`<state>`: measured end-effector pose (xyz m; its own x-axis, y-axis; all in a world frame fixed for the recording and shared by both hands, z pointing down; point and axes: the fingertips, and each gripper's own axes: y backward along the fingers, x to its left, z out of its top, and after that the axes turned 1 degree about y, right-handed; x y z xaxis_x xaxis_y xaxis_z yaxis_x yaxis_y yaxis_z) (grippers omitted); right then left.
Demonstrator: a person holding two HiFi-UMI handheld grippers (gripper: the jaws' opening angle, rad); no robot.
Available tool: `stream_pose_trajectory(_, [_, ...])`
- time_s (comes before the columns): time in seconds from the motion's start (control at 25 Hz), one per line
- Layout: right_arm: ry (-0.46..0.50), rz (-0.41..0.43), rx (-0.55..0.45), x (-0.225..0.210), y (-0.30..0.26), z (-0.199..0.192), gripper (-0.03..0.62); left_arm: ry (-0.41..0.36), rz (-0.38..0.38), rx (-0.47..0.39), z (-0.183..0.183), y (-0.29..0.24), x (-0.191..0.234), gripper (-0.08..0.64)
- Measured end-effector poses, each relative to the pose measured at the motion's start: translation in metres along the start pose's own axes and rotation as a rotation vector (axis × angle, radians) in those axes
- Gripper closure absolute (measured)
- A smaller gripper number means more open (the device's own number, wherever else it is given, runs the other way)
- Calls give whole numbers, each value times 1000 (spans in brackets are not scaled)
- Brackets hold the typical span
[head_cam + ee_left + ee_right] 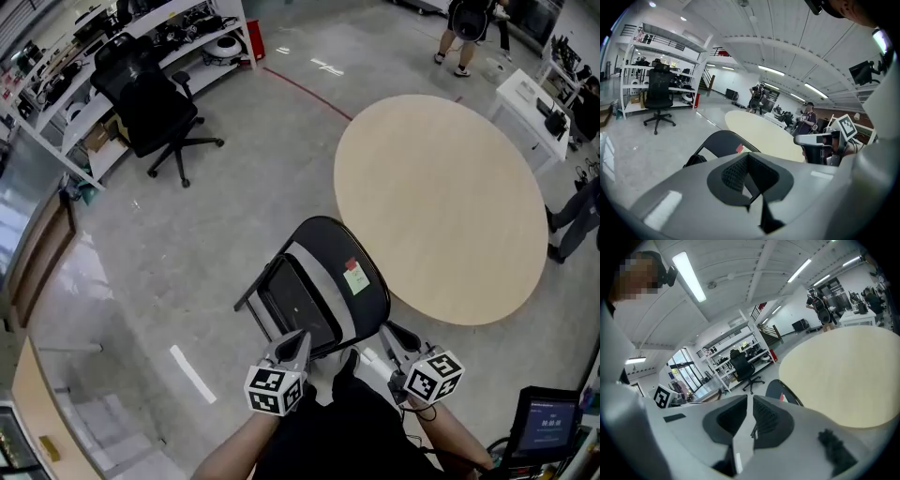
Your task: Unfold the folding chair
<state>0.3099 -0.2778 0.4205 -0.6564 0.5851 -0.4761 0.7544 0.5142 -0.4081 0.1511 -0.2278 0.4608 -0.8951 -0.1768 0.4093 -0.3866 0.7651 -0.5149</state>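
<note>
The left gripper [295, 341] and the right gripper [397, 334] both have their jaws pressed together with nothing in them, and they hang just over the near edge of the folding chair [323, 281]. The chair stands on the floor right beside the round table [441, 206]. I think shut jaws could only push it, so it might tip over or bang into the table.

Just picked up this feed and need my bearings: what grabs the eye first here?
A black folding chair stands in the middle of the head view, beside a big round beige table. Just below it the left gripper and right gripper, both shut and empty, point toward it. A black office chair sits upper left by white shelves.
</note>
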Motion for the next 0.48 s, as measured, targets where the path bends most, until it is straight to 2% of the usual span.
stream_pose_trajectory(0.08, [1, -4, 22, -21, -2, -3, 552, 30, 34, 25, -10, -15, 9, 553])
stream_pose_trajectory(0.24, [-19, -3, 57, -61, -11, -8, 526, 151, 69, 81, -34, -46, 27, 530])
stream_pose_trajectory(0.48, [7, -75, 127, -121, -40, -29, 433, 161, 103, 174, -80, -101, 60, 401])
